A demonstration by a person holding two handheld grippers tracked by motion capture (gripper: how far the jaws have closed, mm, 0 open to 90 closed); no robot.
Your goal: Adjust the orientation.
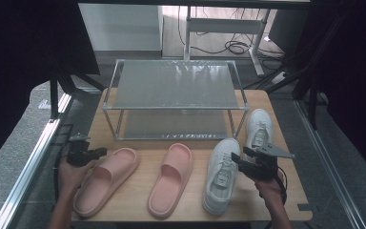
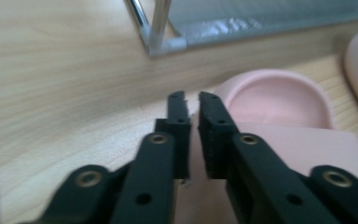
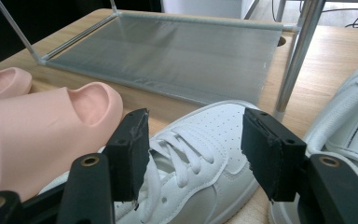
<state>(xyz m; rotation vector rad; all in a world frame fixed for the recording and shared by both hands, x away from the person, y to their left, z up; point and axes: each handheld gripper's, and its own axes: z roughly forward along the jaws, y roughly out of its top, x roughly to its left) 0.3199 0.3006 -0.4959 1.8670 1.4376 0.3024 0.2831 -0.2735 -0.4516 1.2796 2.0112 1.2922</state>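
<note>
Pink and soft, the foam slide sandal nearest your left hand is lying at the left of the pale wooden table, in front of the two-level metal shoe rack with grey mesh shelves. Your left gripper is hanging over the sandal's edge with its jaws only a little apart. The rim is showing in the thin gap, but I cannot tell if the pads are squeezing it. If you are lifting now, the bendy foam may be slipping out or flopping down and bumping the second pink slide sandal.

Your right gripper is standing wide open around the laced top of the white leather sneaker, holding nothing. If you are closing it there, it may be pinching just the laces, and the sneaker may be tipping against the other white sneaker.
</note>
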